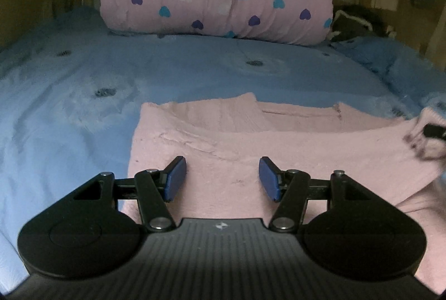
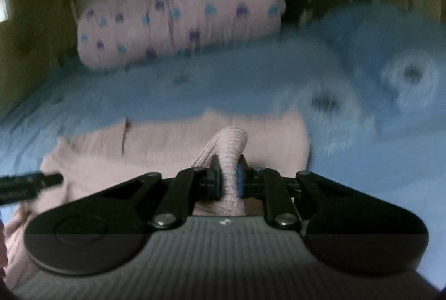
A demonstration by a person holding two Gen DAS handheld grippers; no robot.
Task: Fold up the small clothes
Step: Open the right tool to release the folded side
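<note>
Jaws: your right gripper (image 2: 228, 177) pinches a pink garment (image 1: 251, 138) fold | left gripper (image 1: 222, 179) gapes empty above it | garment lies crosswise on the bed (image 1: 69, 104), right hand nearer.

Right wrist view was smeared: heart-print pillow (image 2: 178, 18) and blue bedspread (image 2: 195, 82) all blur. The pink garment (image 1: 251, 138) ran off the left view's right edge.
</note>
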